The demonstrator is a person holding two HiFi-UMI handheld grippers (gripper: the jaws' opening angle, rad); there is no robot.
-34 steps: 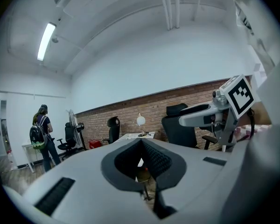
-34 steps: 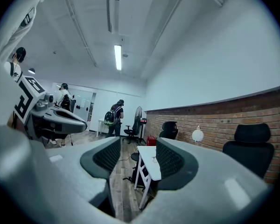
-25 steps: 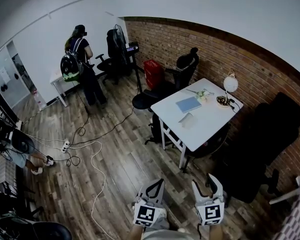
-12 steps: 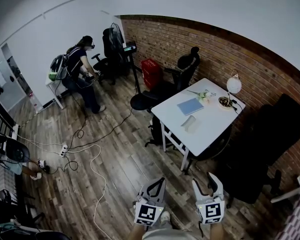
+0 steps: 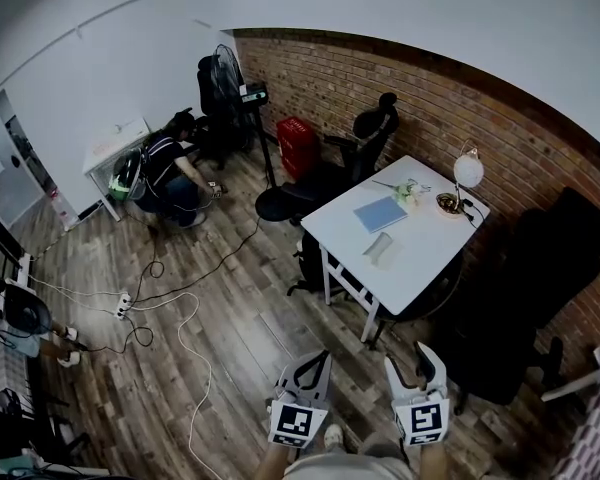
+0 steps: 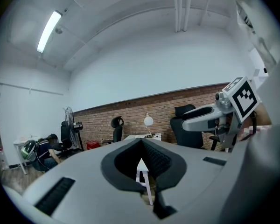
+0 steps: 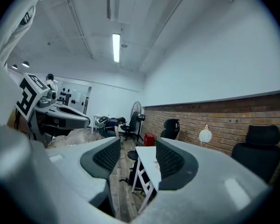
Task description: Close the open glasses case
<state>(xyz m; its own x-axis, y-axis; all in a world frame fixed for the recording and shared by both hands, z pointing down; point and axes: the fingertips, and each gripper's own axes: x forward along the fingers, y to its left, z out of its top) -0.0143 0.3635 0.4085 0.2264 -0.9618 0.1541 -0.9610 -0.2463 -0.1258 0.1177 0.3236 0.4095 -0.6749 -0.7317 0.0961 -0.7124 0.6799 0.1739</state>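
Observation:
The open glasses case (image 5: 380, 249) is a pale shape lying on the white table (image 5: 420, 263), near its middle, just below a blue book (image 5: 378, 211). Both grippers are held low at the bottom of the head view, well away from the table and over the wood floor. My left gripper (image 5: 320, 360) has its fingertips together, with nothing held. My right gripper (image 5: 412, 360) stands open and empty. In the left gripper view the left gripper (image 6: 141, 141) has pads meeting at the tips. In the right gripper view the right gripper (image 7: 137, 148) shows a wide gap, with the table (image 7: 147, 161) seen through it.
A globe lamp (image 5: 467, 171) and flowers (image 5: 405, 190) stand at the table's far end. Black office chairs (image 5: 375, 128) and a big dark chair (image 5: 520, 288) flank the table. Cables and a power strip (image 5: 123, 303) lie on the floor; a person (image 5: 165, 173) crouches near a fan (image 5: 225, 73).
The person at the back has gone from standing to crouching on the floor. The head view has shifted slightly. Both grippers keep their places and states.

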